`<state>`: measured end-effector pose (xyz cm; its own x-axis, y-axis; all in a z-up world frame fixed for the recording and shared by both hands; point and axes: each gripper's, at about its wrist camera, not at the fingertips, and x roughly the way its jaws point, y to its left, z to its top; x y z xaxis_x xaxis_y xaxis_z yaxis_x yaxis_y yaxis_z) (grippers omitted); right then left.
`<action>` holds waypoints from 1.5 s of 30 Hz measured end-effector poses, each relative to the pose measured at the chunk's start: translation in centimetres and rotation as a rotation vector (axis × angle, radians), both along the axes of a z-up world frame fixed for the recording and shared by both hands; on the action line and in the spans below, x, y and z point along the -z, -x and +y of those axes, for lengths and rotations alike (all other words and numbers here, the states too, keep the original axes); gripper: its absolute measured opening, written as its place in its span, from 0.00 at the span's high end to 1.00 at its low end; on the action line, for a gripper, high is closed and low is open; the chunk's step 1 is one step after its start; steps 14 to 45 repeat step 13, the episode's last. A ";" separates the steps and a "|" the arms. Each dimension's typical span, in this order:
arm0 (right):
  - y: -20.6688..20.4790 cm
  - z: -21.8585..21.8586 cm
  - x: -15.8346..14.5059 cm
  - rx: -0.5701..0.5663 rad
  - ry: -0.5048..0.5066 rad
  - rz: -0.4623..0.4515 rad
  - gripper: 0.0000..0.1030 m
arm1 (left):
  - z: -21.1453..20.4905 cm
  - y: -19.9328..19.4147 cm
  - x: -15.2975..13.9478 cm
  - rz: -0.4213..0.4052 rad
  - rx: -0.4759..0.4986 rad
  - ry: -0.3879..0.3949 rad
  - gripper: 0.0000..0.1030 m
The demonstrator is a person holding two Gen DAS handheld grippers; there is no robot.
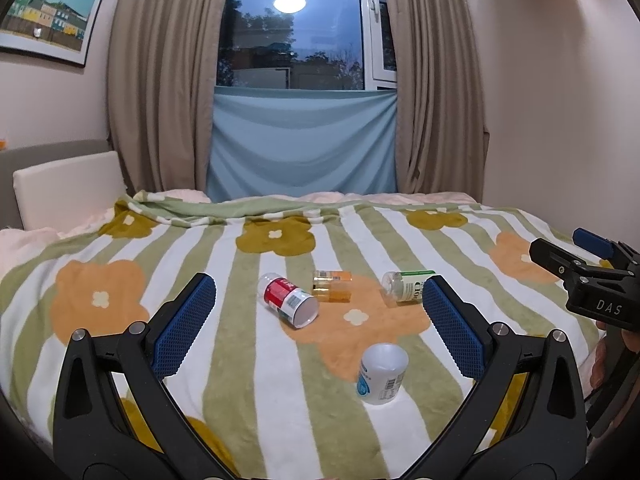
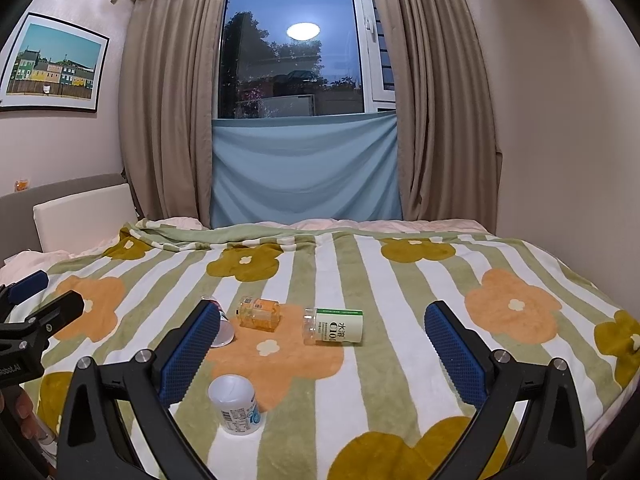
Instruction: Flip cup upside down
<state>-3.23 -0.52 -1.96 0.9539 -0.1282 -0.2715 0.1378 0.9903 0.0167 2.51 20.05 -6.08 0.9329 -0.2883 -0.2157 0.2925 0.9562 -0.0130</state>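
Observation:
A white cup with a blue label (image 1: 382, 374) stands on the flowered blanket with its flat closed end up; it also shows in the right wrist view (image 2: 237, 405). A red-labelled cup (image 1: 289, 300) lies on its side, open end toward me; in the right wrist view (image 2: 222, 330) it is mostly hidden behind a finger. A green-labelled cup (image 1: 406, 286) (image 2: 334, 326) and an orange one (image 1: 332, 286) (image 2: 259, 313) also lie on their sides. My left gripper (image 1: 318, 320) is open above the blanket, empty. My right gripper (image 2: 322, 344) is open and empty.
The bed's blanket (image 1: 240, 380) fills the foreground. A white pillow (image 1: 68, 188) lies at the back left. Curtains and a window stand behind the bed, a wall on the right. The right gripper shows at the right edge of the left wrist view (image 1: 592, 276).

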 end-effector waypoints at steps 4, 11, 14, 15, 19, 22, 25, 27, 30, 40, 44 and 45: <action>0.0 0.0 0.0 -0.001 -0.001 0.000 0.01 | -0.1 0.2 0.0 -0.021 -0.016 -0.019 0.00; 0.0 0.0 0.0 -0.001 -0.001 0.001 0.01 | 0.0 0.8 0.1 -0.060 -0.018 -0.013 0.00; 0.0 0.1 0.0 -0.001 -0.001 0.001 0.01 | 0.1 0.8 0.1 -0.062 -0.021 -0.011 0.00; 0.0 0.1 0.0 -0.001 -0.001 0.001 0.01 | 0.1 0.8 0.1 -0.062 -0.021 -0.011 0.00; 0.0 0.1 0.0 -0.001 -0.001 0.001 0.01 | 0.1 0.8 0.1 -0.062 -0.021 -0.011 0.00; 0.0 0.1 0.0 -0.001 -0.001 0.001 0.01 | 0.1 0.8 0.1 -0.062 -0.021 -0.011 0.00; 0.0 0.1 0.0 -0.001 -0.001 0.001 0.01 | 0.1 0.8 0.1 -0.062 -0.021 -0.011 0.00; 0.0 0.1 0.0 -0.001 -0.001 0.001 0.01 | 0.1 0.8 0.1 -0.062 -0.021 -0.011 0.00; 0.0 0.1 0.0 -0.001 -0.001 0.001 0.01 | 0.1 0.8 0.1 -0.062 -0.021 -0.011 0.00; 0.0 0.1 0.0 -0.001 -0.001 0.001 0.01 | 0.1 0.8 0.1 -0.062 -0.021 -0.011 0.00; 0.0 0.1 0.0 -0.001 -0.001 0.001 0.01 | 0.1 0.8 0.1 -0.062 -0.021 -0.011 0.00; 0.0 0.1 0.0 -0.001 -0.001 0.001 0.01 | 0.1 0.8 0.1 -0.062 -0.021 -0.011 0.00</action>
